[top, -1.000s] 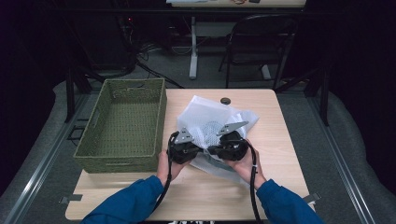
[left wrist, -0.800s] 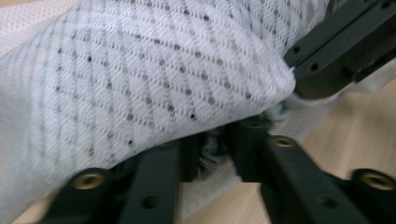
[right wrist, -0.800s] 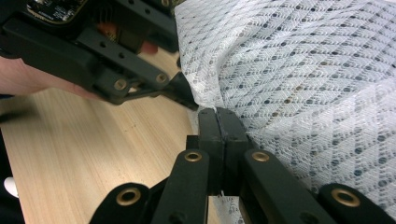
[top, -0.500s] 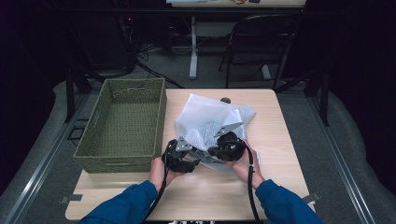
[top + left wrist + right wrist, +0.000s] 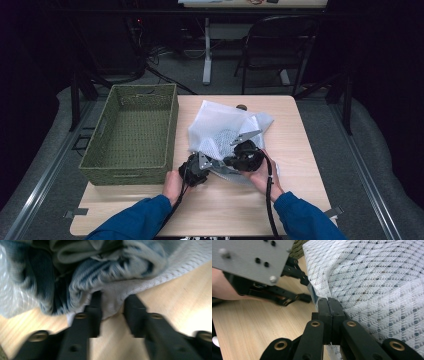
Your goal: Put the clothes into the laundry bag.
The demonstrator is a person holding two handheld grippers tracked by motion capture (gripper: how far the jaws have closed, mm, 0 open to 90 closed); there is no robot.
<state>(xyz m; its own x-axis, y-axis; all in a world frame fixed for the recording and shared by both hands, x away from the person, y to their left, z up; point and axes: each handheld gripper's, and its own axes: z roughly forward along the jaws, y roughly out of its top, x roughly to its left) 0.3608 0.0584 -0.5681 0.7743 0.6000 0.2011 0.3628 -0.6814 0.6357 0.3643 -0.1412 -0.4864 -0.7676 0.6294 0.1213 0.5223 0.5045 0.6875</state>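
Tabletop (image 5: 310, 150) unchanged; left gripper (image 5: 112, 307) lower now, jaws just closing around mesh bag (image 5: 225, 127); right gripper (image 5: 329, 305) pinching it.

My left gripper (image 5: 200, 167) has dropped lower and pulled back toward my side of the worktop (image 5: 300, 150); a second ago it sat level with the right gripper, side by side on the white mesh bag (image 5: 220, 125), and now it is at the bag's near left corner, close to the wood. Its jaws opened and have just been closing again, and in the left gripper view (image 5: 112, 306) a fold of the bag's white edge lies between them, not yet pinched. The bag's near edge has been drawn toward me, so the bag now lies more stretched out than before.
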